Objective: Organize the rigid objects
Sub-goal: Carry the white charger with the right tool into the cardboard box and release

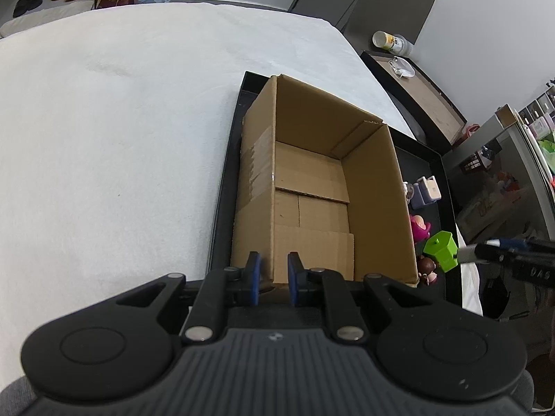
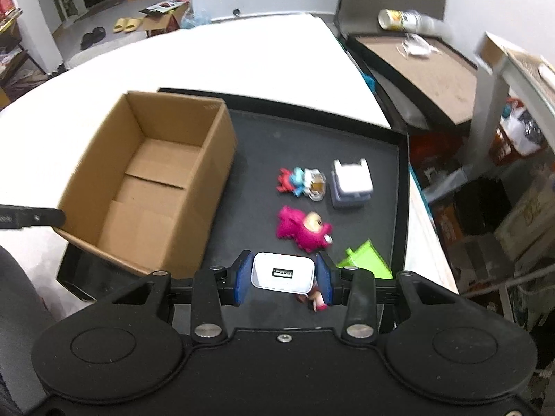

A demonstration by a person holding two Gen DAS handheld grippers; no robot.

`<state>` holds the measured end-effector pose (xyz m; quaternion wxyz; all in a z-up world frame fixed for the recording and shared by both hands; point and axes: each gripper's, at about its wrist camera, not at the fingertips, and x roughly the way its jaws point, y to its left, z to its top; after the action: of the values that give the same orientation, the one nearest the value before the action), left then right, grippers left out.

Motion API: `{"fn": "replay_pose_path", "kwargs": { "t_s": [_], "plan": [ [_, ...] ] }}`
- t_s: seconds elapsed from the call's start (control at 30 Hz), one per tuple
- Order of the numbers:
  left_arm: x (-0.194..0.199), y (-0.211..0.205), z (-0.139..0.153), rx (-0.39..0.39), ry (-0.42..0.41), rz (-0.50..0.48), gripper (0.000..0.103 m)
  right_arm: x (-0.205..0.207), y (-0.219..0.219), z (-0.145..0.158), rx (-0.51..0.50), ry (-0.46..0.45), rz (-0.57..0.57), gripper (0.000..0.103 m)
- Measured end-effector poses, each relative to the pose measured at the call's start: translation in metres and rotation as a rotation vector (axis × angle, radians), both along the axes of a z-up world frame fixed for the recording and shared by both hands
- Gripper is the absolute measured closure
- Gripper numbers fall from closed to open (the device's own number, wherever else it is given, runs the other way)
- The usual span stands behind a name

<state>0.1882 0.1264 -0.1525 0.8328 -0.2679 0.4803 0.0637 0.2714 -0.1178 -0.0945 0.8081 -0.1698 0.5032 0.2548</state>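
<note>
An open cardboard box (image 1: 312, 187) (image 2: 152, 173) stands on the left of a black tray (image 2: 277, 138) (image 1: 222, 187). My left gripper (image 1: 273, 277) sits over the box's near left corner, its blue pads a small gap apart around the box wall. My right gripper (image 2: 283, 275) is shut on a white USB charger (image 2: 282, 274) and holds it above the tray's near edge. On the tray lie a pink toy (image 2: 301, 228) (image 1: 419, 227), a green block (image 2: 367, 260) (image 1: 442, 248), a red and blue figure (image 2: 295, 180), a clear cube (image 2: 317, 183) and a purple-white box (image 2: 352, 183) (image 1: 428, 190).
The tray rests on a white cloth-covered table (image 1: 121, 121). A second tray with a brown base (image 2: 426, 72) holds a tipped bottle (image 2: 402, 20) and a mask to the right. Shelves and clutter stand at the far right. A small doll (image 1: 428, 270) lies near the tray's front.
</note>
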Motion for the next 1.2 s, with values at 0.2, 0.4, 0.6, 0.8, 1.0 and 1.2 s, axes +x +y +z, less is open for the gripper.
{"fn": "replay_pose_path", "kwargs": {
  "t_s": [0.2, 0.4, 0.6, 0.8, 1.0, 1.2],
  "plan": [
    [0.000, 0.002, -0.001, -0.007, -0.005, -0.012, 0.088, 0.003, 0.018, 0.016, 0.038, -0.009, 0.018, 0.065],
    [0.001, 0.003, -0.003, -0.011, -0.005, -0.021, 0.088, 0.008, 0.041, 0.024, 0.078, -0.007, 0.031, 0.065],
    [0.001, 0.004, -0.005, -0.024, -0.013, -0.046, 0.094, 0.009, 0.069, 0.025, 0.099, -0.002, 0.056, 0.065],
    [0.003, 0.004, -0.007, -0.029, -0.017, -0.040, 0.095, 0.012, 0.099, 0.020, 0.103, 0.012, 0.098, 0.065],
    [0.003, 0.007, -0.009, -0.034, -0.013, -0.034, 0.095, 0.014, 0.126, 0.011, 0.094, 0.030, 0.139, 0.065],
    [0.005, 0.006, -0.010, -0.034, -0.013, -0.039, 0.095, 0.017, 0.152, 0.005, 0.082, 0.040, 0.175, 0.064]
  ]
}}
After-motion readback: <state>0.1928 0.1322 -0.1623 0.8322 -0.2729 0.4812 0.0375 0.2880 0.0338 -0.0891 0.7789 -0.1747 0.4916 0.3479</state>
